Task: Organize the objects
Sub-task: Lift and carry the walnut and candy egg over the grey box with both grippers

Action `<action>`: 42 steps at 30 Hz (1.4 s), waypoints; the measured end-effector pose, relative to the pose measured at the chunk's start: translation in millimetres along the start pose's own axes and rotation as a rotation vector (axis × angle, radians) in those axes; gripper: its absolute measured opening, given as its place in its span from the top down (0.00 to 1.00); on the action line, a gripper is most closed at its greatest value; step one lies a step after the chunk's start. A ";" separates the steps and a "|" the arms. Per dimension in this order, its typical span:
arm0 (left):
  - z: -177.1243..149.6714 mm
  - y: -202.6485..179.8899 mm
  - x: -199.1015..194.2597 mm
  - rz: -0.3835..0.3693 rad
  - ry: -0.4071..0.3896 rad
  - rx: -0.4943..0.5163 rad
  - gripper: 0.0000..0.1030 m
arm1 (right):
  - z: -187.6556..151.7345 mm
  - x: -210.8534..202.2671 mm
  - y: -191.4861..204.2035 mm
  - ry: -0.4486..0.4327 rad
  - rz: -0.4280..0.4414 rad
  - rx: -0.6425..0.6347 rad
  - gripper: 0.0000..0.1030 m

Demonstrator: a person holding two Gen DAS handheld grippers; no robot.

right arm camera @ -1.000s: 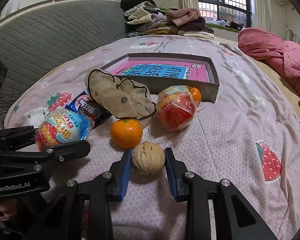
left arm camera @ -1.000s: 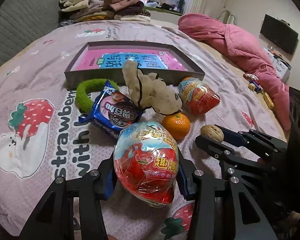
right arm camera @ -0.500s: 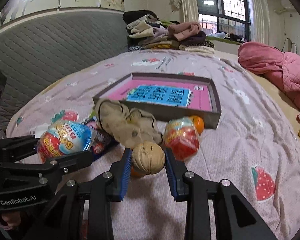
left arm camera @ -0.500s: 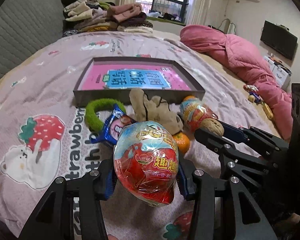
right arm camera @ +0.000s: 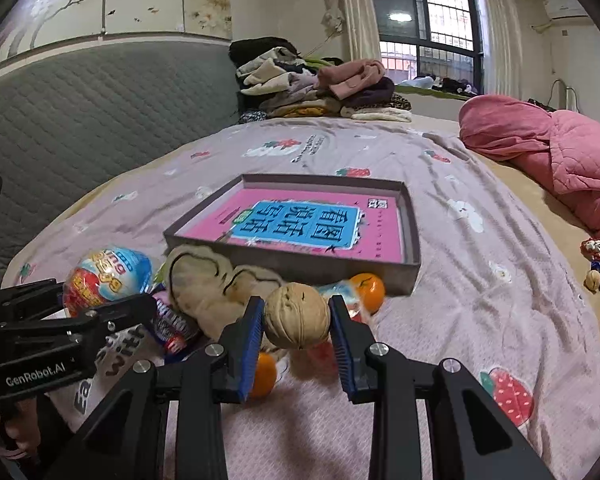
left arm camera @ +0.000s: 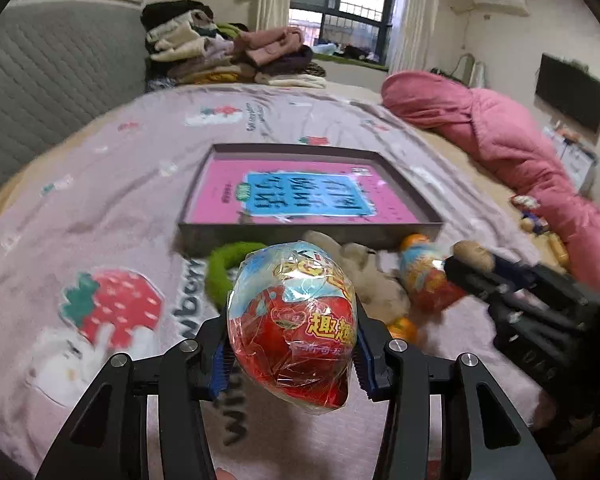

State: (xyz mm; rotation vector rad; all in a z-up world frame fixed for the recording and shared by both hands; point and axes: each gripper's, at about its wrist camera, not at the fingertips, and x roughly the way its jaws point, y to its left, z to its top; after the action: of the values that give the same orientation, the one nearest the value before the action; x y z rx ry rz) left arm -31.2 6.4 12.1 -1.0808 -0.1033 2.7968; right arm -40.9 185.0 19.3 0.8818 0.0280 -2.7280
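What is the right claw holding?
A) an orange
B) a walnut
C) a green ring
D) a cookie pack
B: the right claw is shut on the walnut, pinched between its blue pads, while an orange lies on the bed near the box.

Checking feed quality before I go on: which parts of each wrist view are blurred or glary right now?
Left wrist: wrapped egg toy in the left gripper is sharp, with glare on its wrap; right gripper and bedspread are smeared. Right wrist: walnut is sharp, window glows, edges bend.
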 end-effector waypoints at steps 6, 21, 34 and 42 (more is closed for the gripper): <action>18.6 4.6 4.3 0.013 -0.054 -0.005 0.51 | 15.0 5.4 -6.5 -0.025 -0.010 0.027 0.68; 79.1 9.2 37.7 0.024 -0.035 -0.036 0.51 | 61.3 38.5 -23.9 -0.050 -0.054 0.076 0.68; 109.3 25.7 81.9 -0.008 0.029 -0.078 0.51 | 85.3 79.8 -49.1 -0.014 -0.111 0.080 0.68; 105.8 39.3 114.4 0.001 0.091 -0.057 0.51 | 76.8 105.4 -62.5 0.058 -0.105 0.090 0.68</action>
State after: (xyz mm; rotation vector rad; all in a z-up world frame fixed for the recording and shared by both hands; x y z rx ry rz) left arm -190.4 -16.0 9.9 -1.2188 -0.1732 2.7564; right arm -183.2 210.8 16.9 1.0120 -0.0389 -2.8194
